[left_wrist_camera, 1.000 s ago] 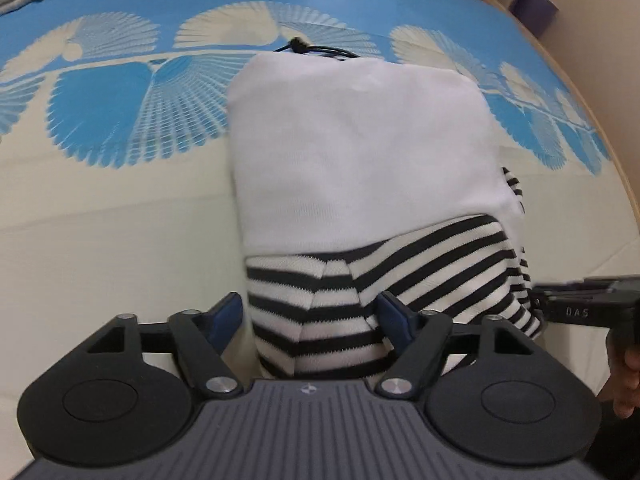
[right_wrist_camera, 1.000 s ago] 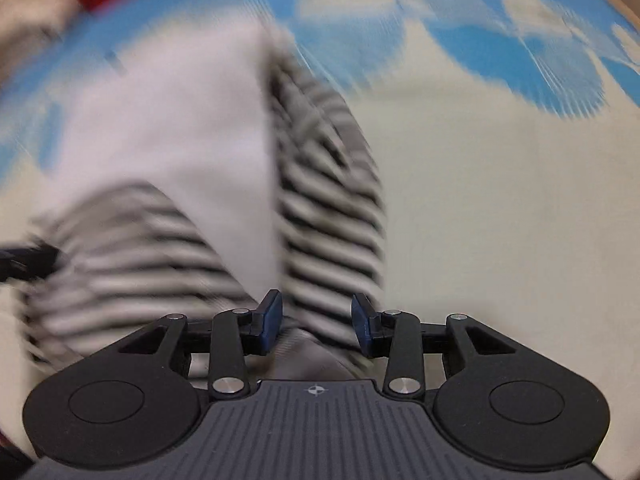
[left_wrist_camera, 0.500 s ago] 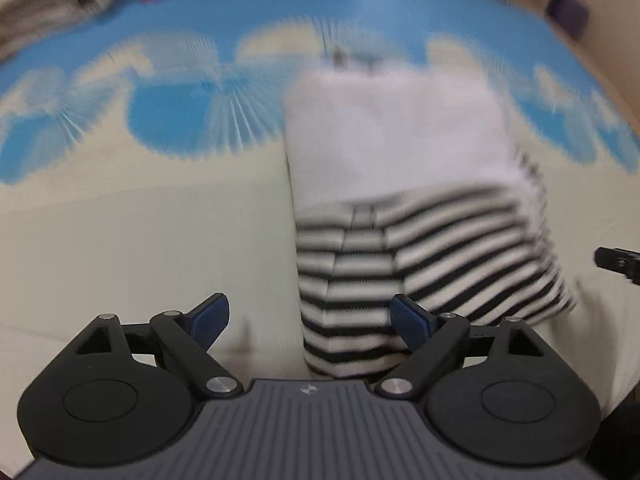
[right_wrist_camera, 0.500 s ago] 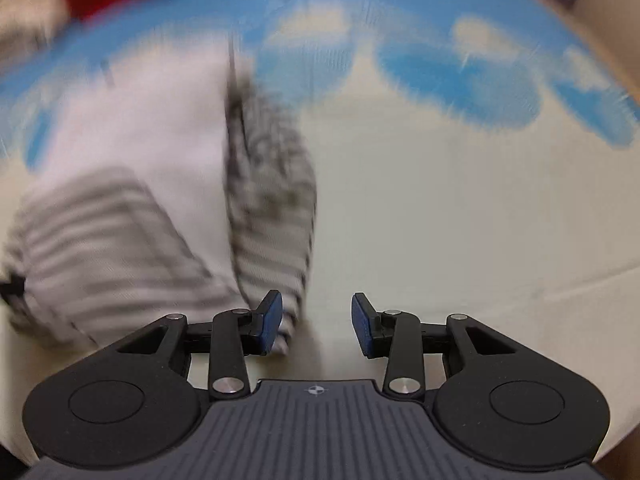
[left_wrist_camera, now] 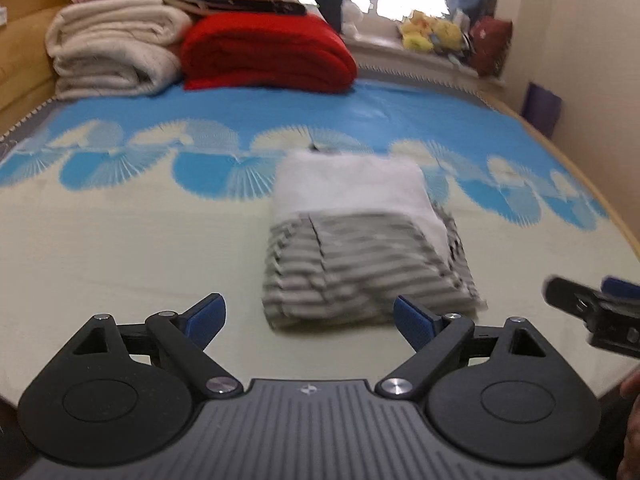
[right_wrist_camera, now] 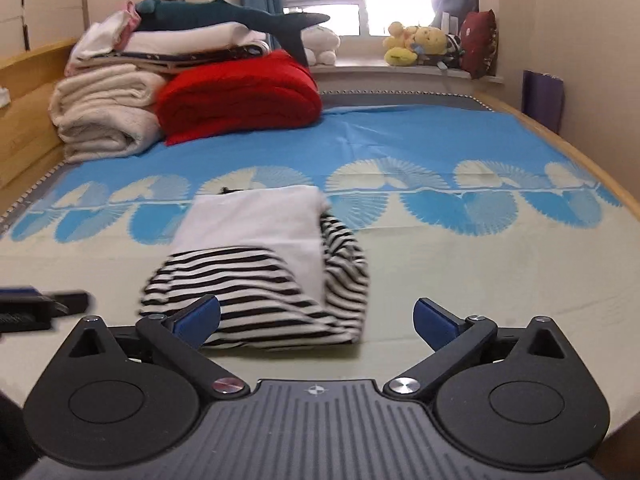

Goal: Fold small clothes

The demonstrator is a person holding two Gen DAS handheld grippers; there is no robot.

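Note:
A small garment, white with black-and-white striped parts, lies folded into a compact bundle (left_wrist_camera: 360,240) on the bed sheet (left_wrist_camera: 120,248). It also shows in the right wrist view (right_wrist_camera: 264,264). My left gripper (left_wrist_camera: 310,318) is open and empty, just short of the bundle's near edge. My right gripper (right_wrist_camera: 318,318) is open and empty, close to the bundle's near right corner. The right gripper shows at the right edge of the left wrist view (left_wrist_camera: 596,312). The left gripper shows at the left edge of the right wrist view (right_wrist_camera: 36,304).
Folded cream blankets (right_wrist_camera: 104,116) and a red blanket (right_wrist_camera: 240,96) are stacked at the far left of the bed, with a plush shark (right_wrist_camera: 232,20) on top. Soft toys (right_wrist_camera: 416,44) sit on the windowsill. The wall runs along the right.
Both grippers have pulled back from the folded garment and tilted up, so the room's far end shows. The right gripper's jaws have opened wider. The bundle stays on the bed.

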